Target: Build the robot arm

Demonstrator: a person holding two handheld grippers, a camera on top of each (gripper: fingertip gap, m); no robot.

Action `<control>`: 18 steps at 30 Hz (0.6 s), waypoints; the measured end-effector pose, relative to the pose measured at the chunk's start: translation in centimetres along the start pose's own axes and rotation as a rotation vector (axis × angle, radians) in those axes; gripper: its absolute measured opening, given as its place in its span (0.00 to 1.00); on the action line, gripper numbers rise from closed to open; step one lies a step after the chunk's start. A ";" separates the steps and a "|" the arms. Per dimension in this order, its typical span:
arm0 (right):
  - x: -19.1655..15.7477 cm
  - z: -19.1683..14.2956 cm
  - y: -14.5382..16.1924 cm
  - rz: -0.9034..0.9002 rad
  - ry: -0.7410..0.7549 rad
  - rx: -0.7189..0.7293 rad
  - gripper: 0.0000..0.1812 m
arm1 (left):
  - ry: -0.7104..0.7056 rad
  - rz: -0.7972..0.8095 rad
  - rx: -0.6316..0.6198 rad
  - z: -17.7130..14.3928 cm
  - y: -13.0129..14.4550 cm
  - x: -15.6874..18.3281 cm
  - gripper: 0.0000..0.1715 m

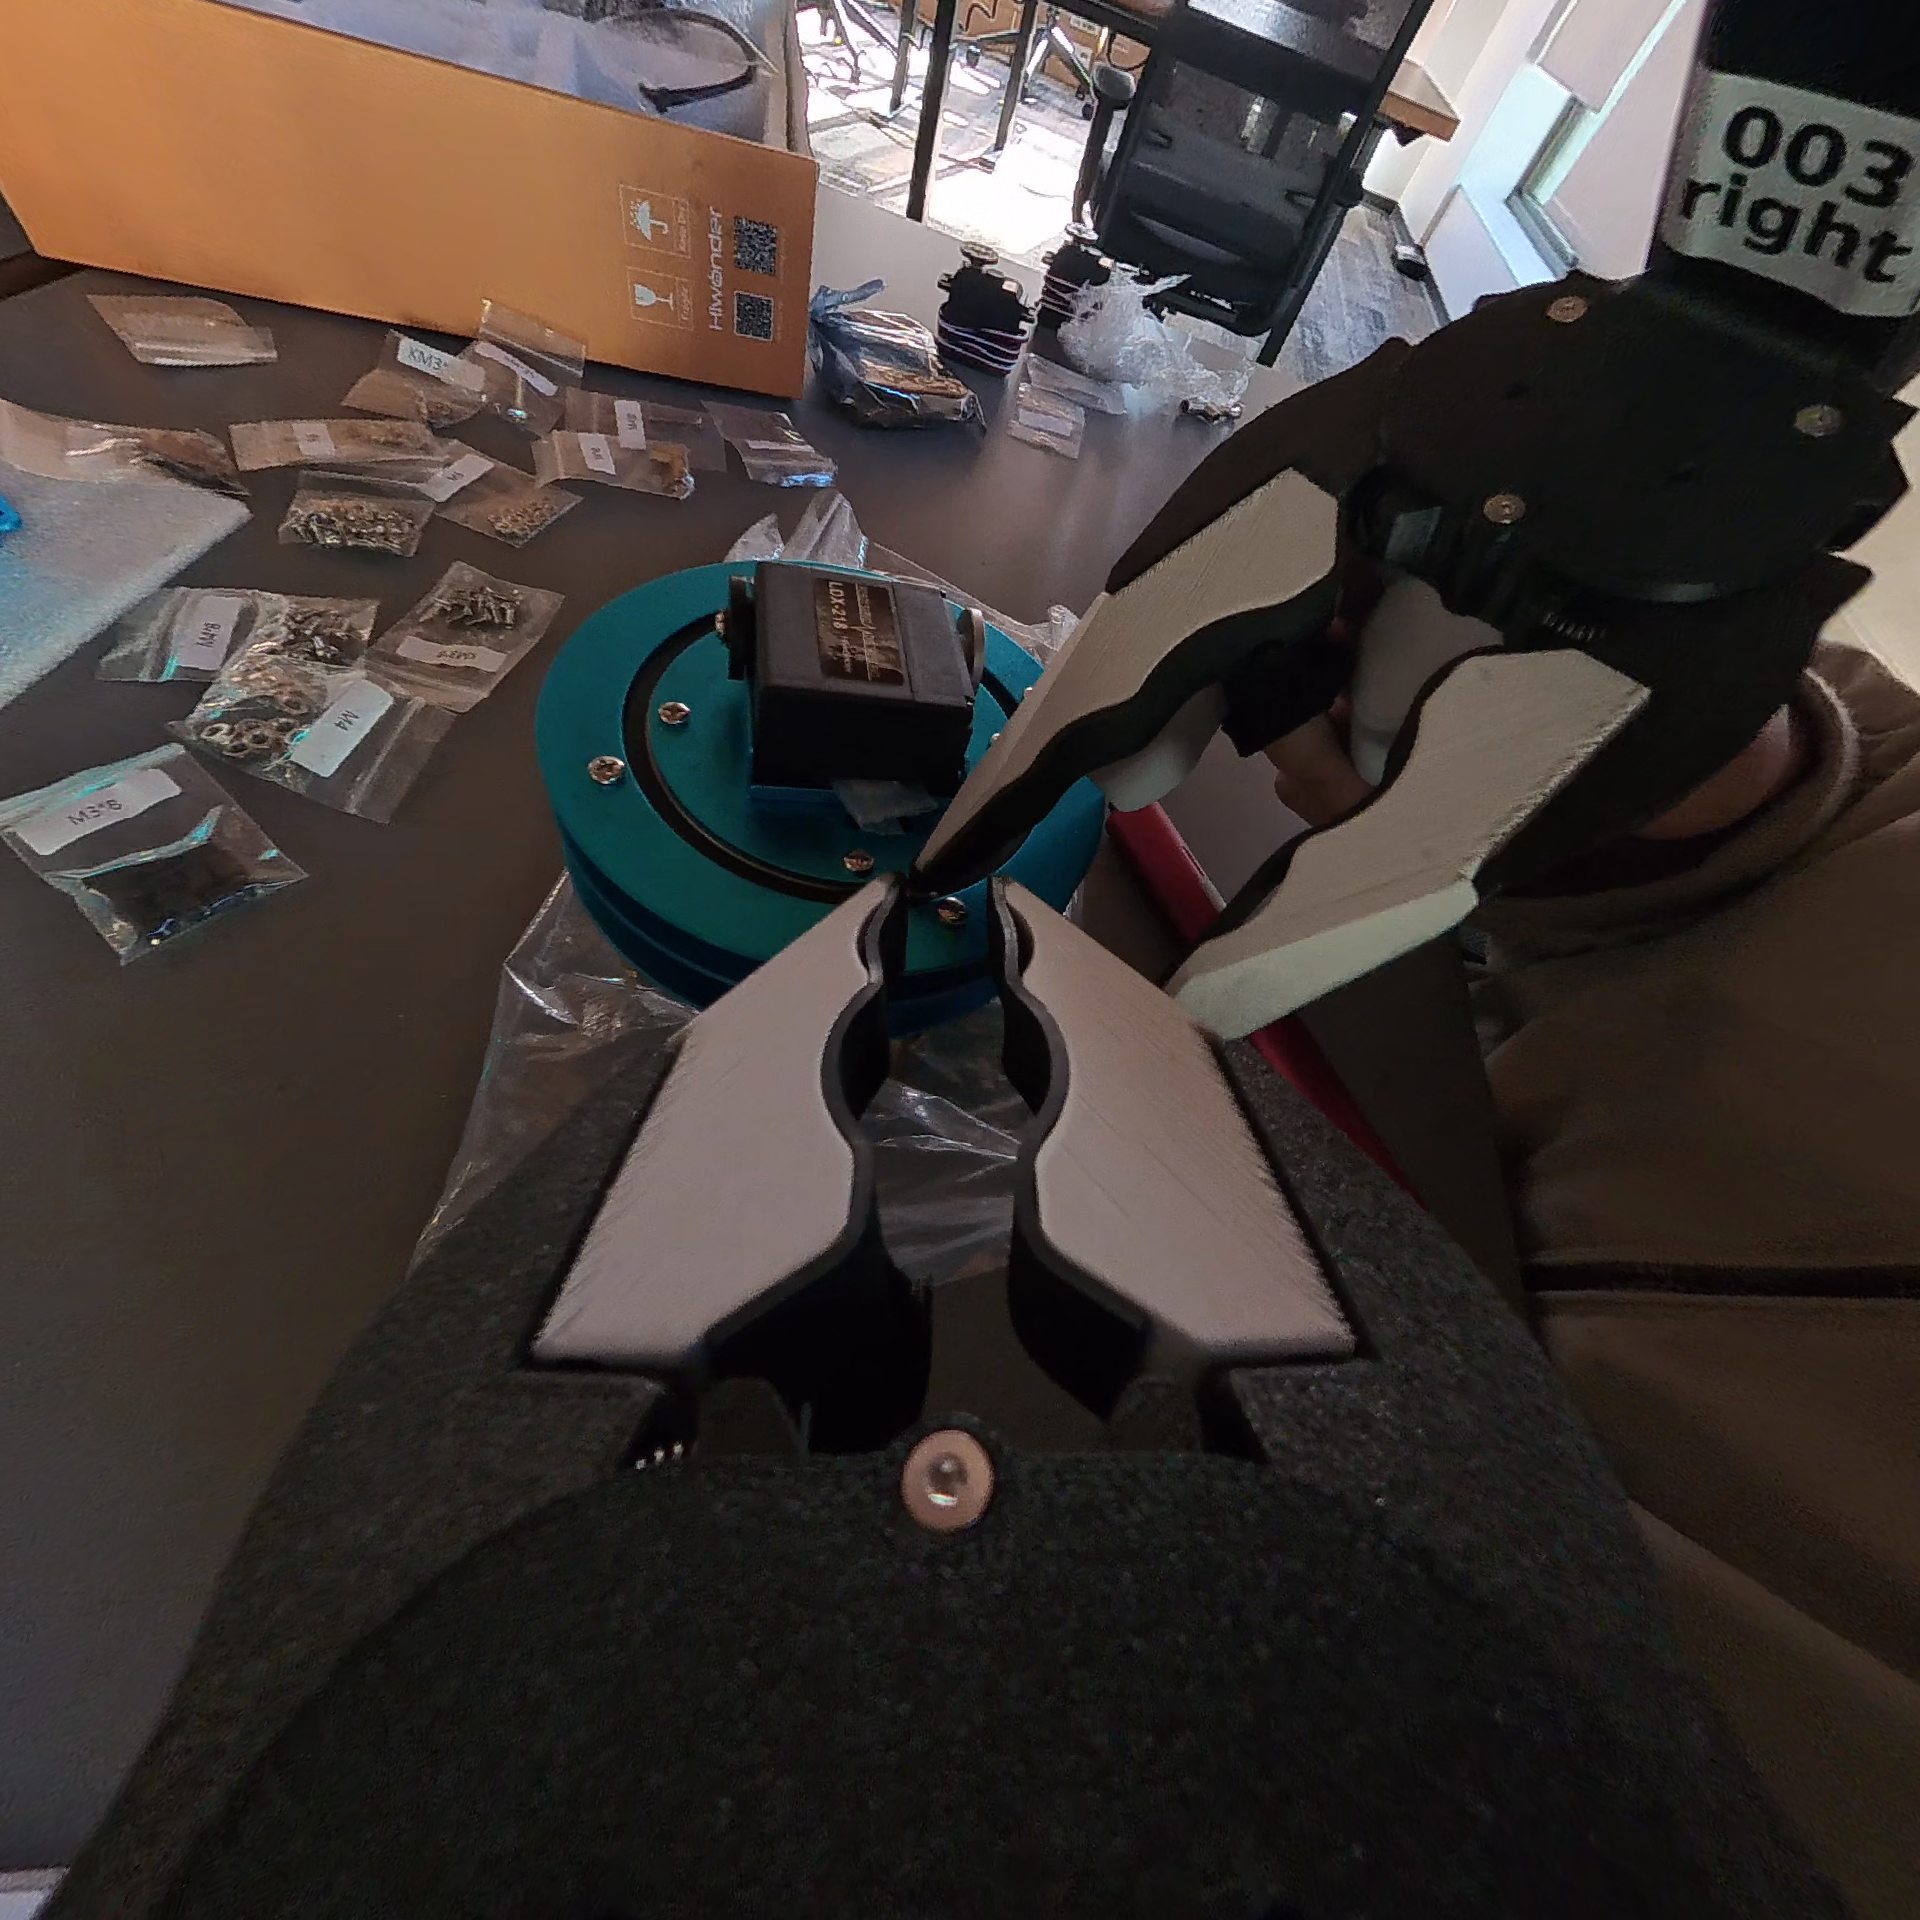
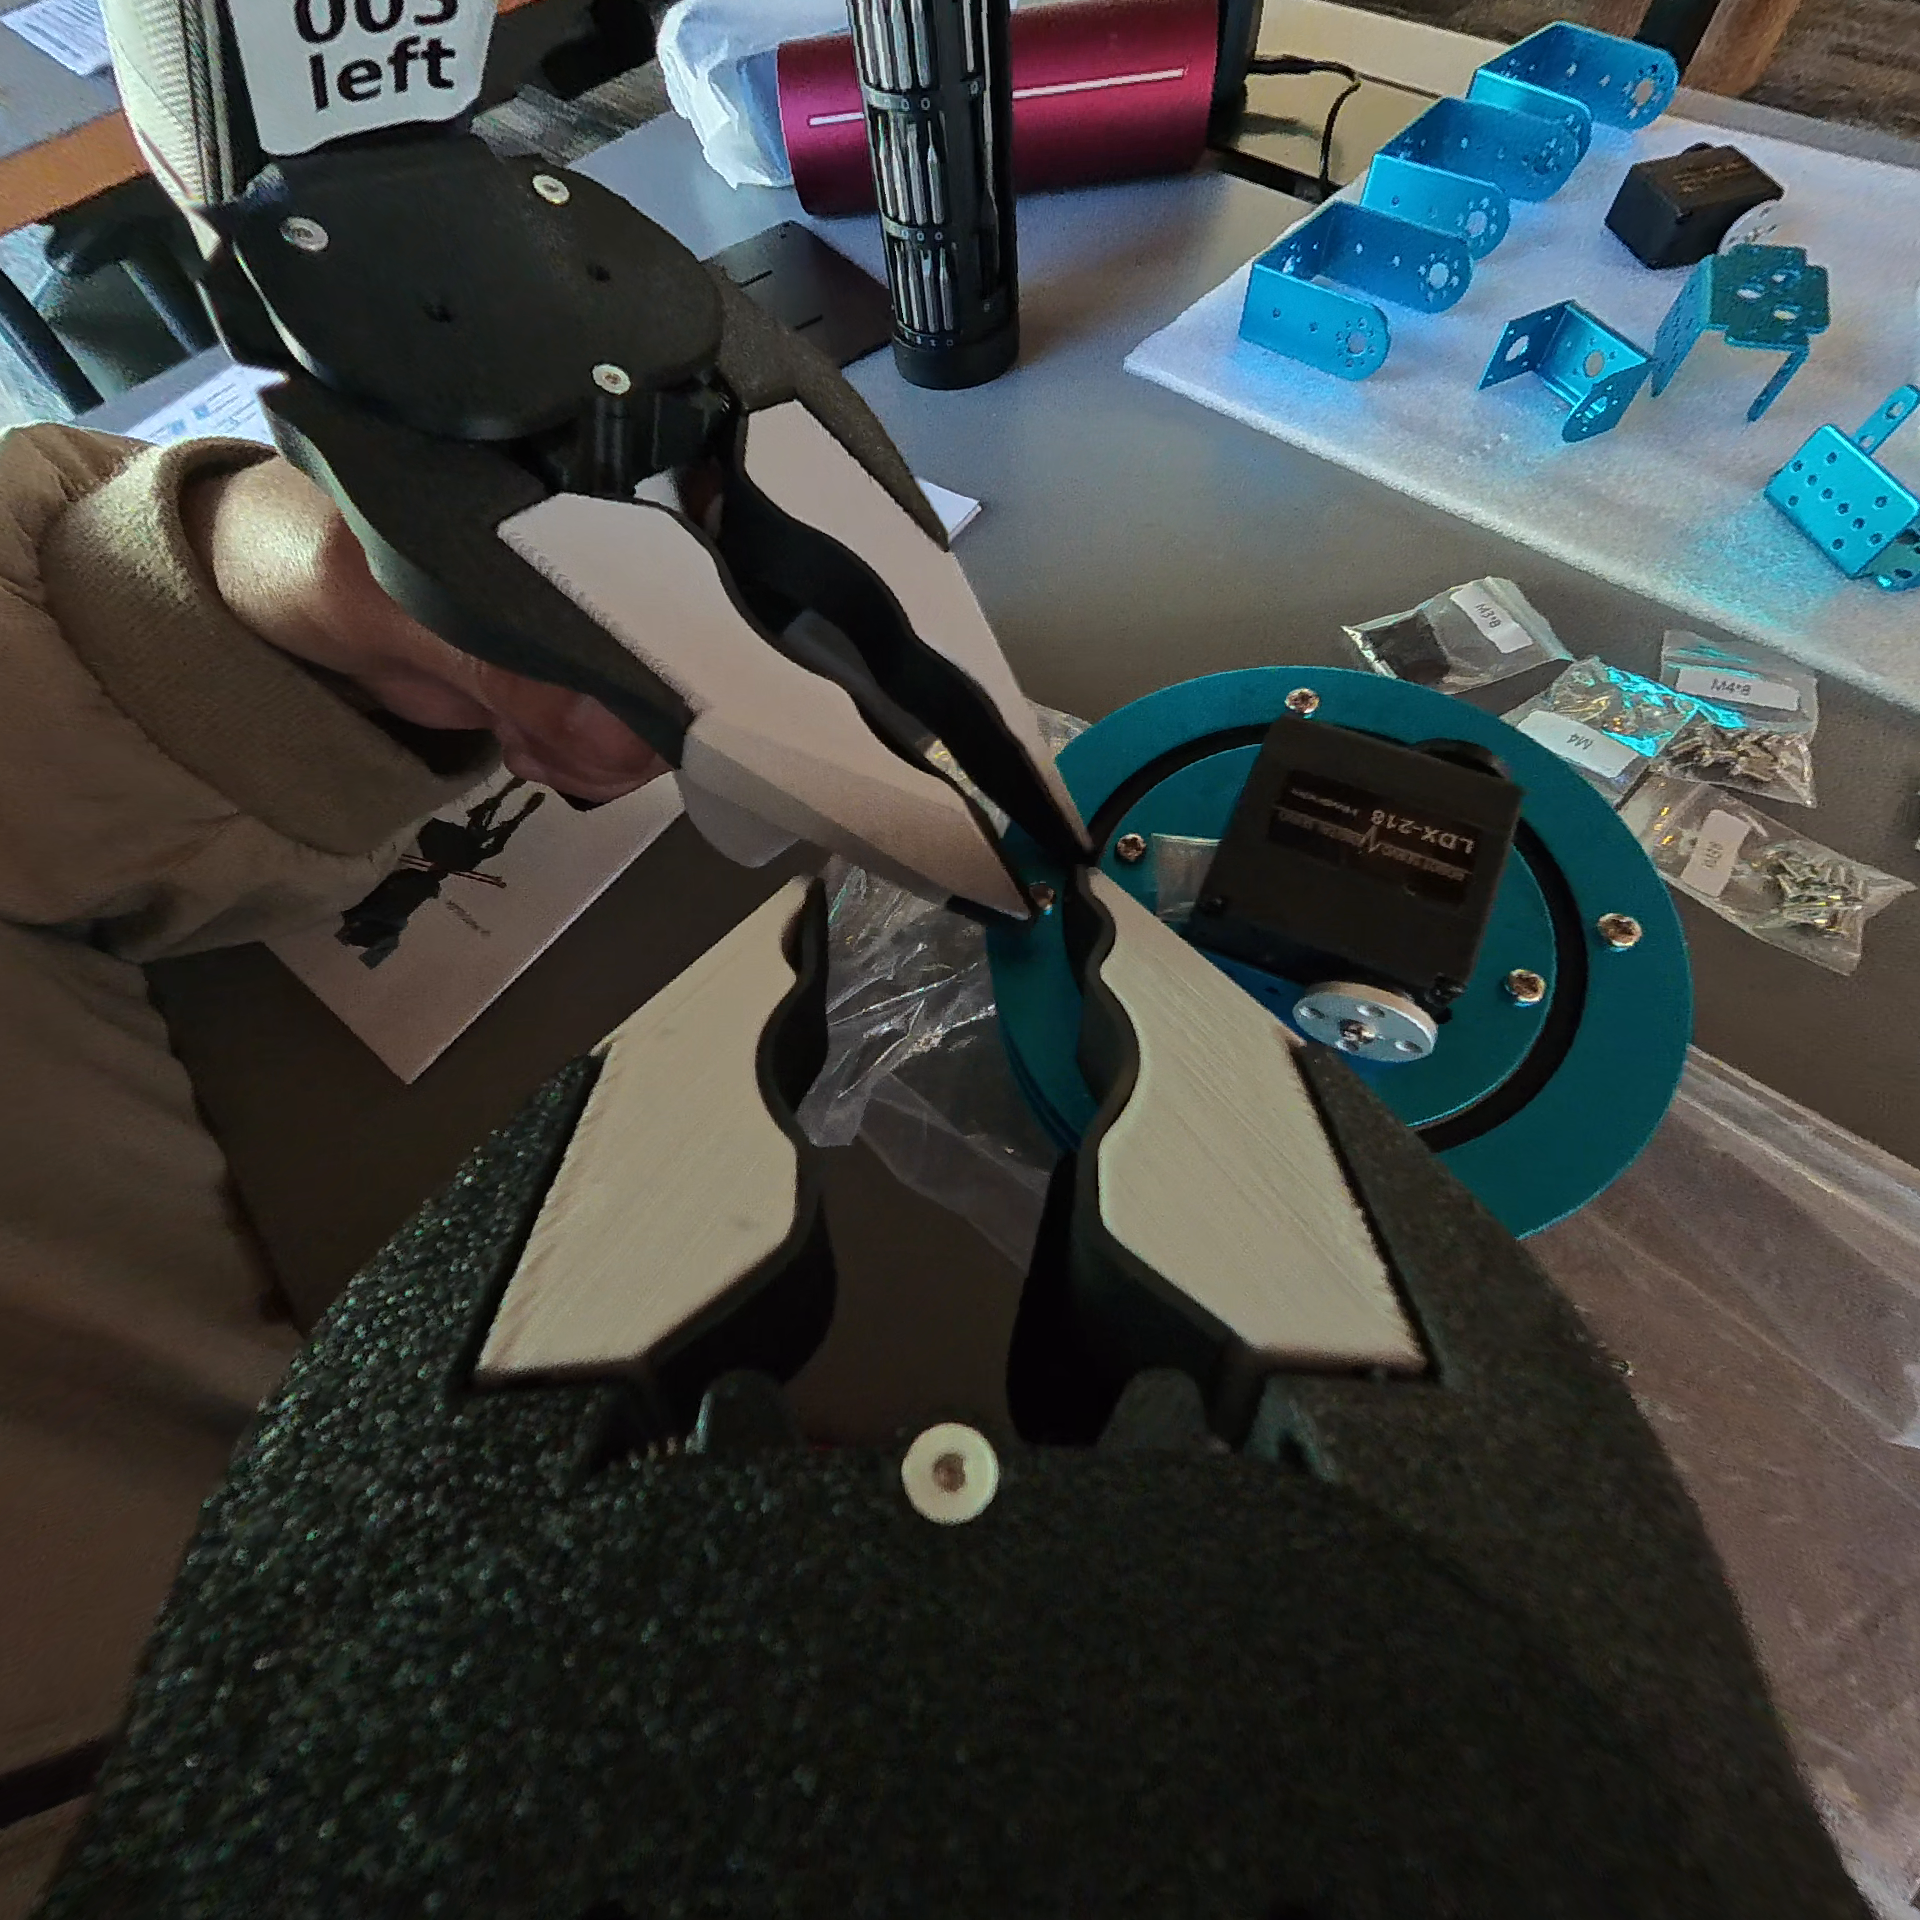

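A round teal base with a black servo mounted on top lies on a clear plastic bag on the grey table. My left gripper has its jaws slightly apart. Its tips rest at the base's near rim, around a small screw, and grip nothing. My right gripper is wide open. One fingertip touches the base rim next to the left gripper; the other hangs off the edge. The servo sits just beyond. The right gripper also shows in the left wrist view.
Several small bags of screws and an orange box lie beyond the base. Blue metal brackets sit on white foam. A black bit holder, a maroon case and a booklet are nearby. A person's brown sleeve is close. The tips of both grippers are at nearly the same place. Left tips and right tips are each some 5 cm from the servo. Seen from the left wrist view as well.
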State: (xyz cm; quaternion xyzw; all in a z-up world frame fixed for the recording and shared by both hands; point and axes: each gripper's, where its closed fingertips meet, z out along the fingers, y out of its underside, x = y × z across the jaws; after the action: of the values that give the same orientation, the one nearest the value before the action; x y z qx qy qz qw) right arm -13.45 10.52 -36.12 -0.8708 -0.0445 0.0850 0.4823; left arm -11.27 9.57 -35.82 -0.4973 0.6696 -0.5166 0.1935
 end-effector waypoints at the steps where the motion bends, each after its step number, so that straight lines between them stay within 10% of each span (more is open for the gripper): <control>1: 0.1 -0.1 -0.1 0.000 0.002 0.009 0.25 | 0.013 -0.002 -0.002 0.0 0.0 0.2 0.08; 18: -0.3 -0.8 0.8 -0.082 0.002 -0.016 0.31 | 0.074 -0.018 0.008 0.8 0.0 1.6 0.08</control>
State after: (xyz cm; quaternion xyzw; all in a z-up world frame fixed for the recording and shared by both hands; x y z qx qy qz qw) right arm -13.54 9.39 -36.30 -0.8720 -0.0804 0.0637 0.4786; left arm -11.33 7.82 -35.72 -0.4829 0.6698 -0.5391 0.1660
